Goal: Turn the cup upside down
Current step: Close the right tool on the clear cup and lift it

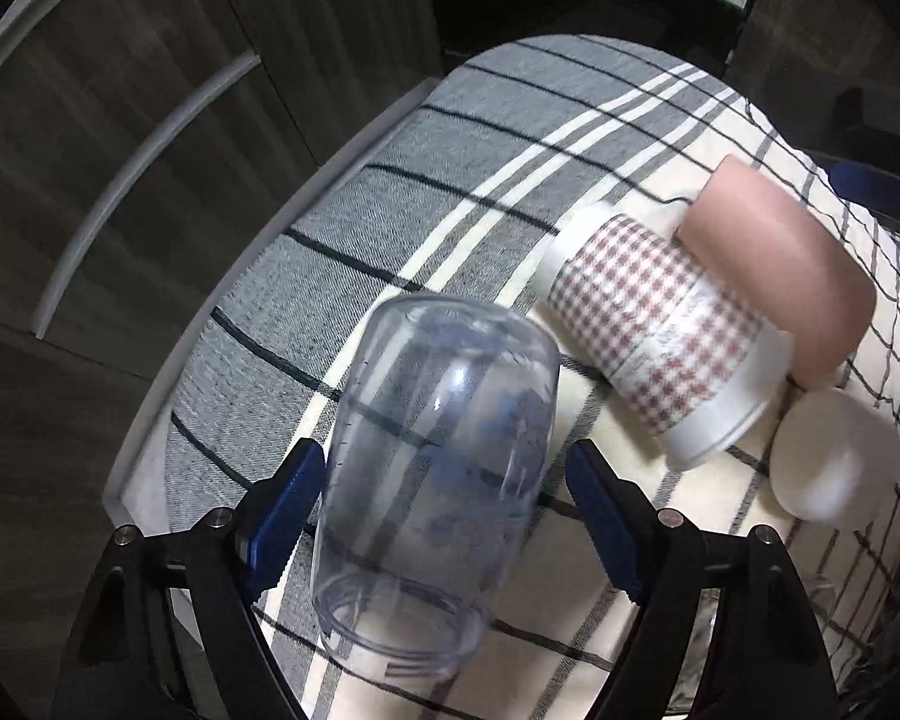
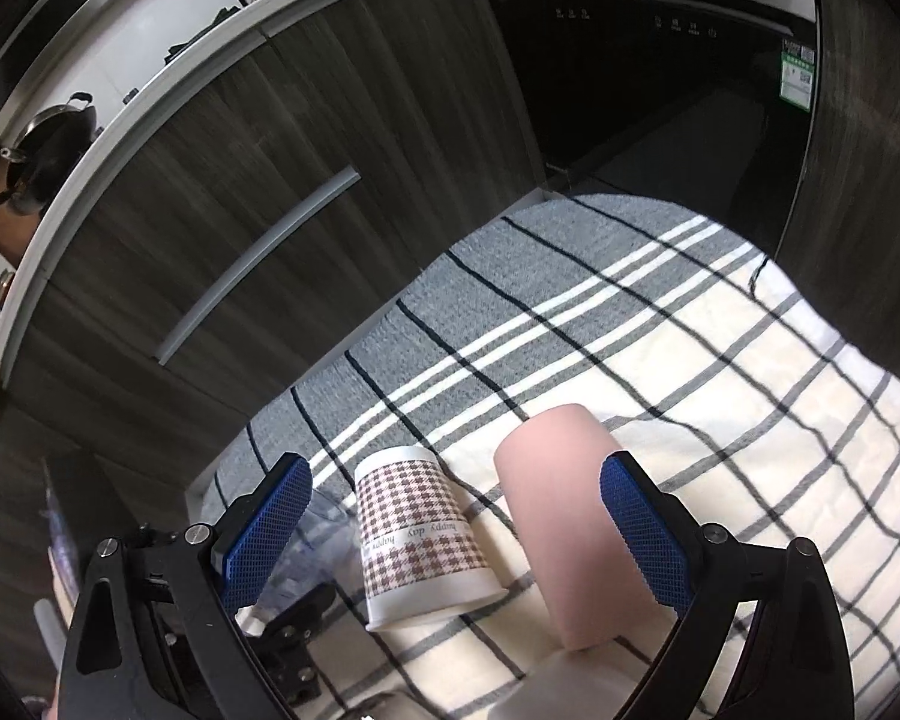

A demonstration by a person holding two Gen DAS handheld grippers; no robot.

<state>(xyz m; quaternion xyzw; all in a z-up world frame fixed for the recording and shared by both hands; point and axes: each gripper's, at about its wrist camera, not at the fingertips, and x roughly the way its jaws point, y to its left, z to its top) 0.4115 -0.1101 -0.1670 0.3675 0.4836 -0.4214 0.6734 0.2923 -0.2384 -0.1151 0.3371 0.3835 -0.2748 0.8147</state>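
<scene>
A clear plastic cup [image 1: 432, 468] stands upside down on the checked cloth [image 1: 450, 180], between the blue pads of my left gripper [image 1: 444, 516]. The jaws are spread wide; a small gap shows on each side of the cup. A houndstooth paper cup [image 1: 660, 336] and a pink cup [image 1: 780, 264] stand upside down to its right. In the right wrist view my right gripper [image 2: 456, 522] is open, with the houndstooth cup [image 2: 420, 534] and the pink cup [image 2: 570, 528] between its fingers; the clear cup [image 2: 324, 534] shows behind the left pad.
A white round cup or lid [image 1: 834, 456] lies right of the paper cup. Dark wood cabinet doors with grey handles [image 2: 258, 264] rise beyond the cloth's far edge. A dark open recess [image 2: 660, 90] lies at the back. Pans [image 2: 48, 150] hang at far left.
</scene>
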